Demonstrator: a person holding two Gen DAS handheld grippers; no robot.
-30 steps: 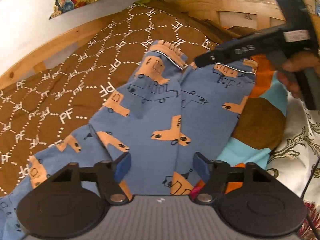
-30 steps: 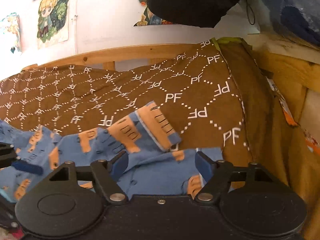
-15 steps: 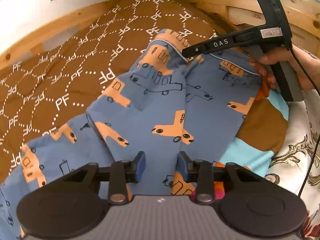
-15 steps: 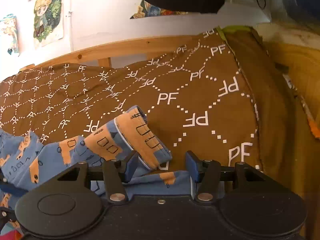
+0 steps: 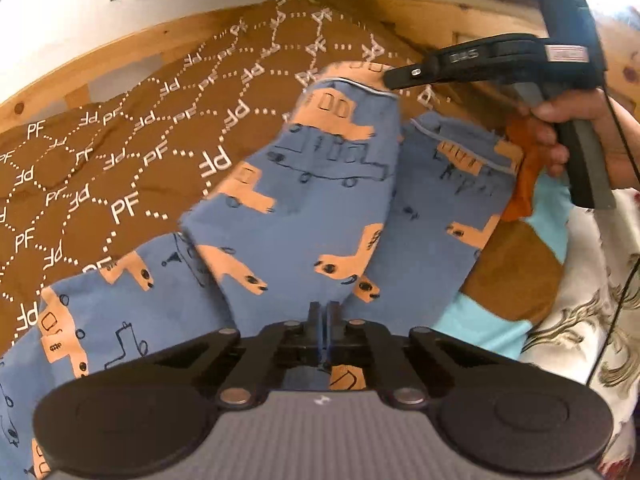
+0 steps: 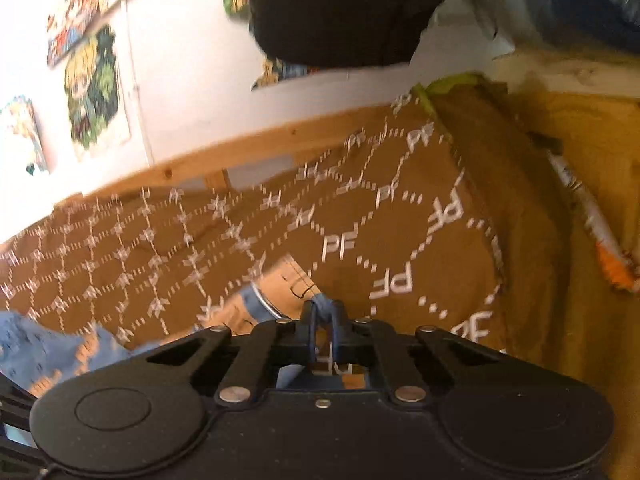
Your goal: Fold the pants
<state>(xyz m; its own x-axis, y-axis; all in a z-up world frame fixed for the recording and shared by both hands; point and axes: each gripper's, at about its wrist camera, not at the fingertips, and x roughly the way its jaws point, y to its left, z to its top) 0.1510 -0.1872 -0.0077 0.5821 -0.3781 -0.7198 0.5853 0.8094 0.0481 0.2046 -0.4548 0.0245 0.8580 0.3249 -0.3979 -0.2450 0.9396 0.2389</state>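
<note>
Blue pants with orange vehicle prints [image 5: 320,216] lie on a brown "PF" patterned bedspread [image 5: 132,152]. My left gripper [image 5: 323,316] is shut on the pants fabric at its near end. My right gripper [image 6: 323,312] is shut on the cuff of one pant leg [image 6: 288,288], lifting it off the bedspread. In the left wrist view the right gripper [image 5: 394,78] shows at the far cuff of the left leg, held by a hand. The other pant leg [image 5: 452,208] lies flat beside it.
A wooden bed frame [image 5: 120,56] runs along the far side against a white wall with posters [image 6: 92,92]. A patchwork blanket in turquoise, brown and orange [image 5: 508,280] and a white floral sheet [image 5: 592,320] lie at the right.
Both grippers went from open to shut on the pants. The right gripper has pinched the leg cuff and raised it; the view tilted.
</note>
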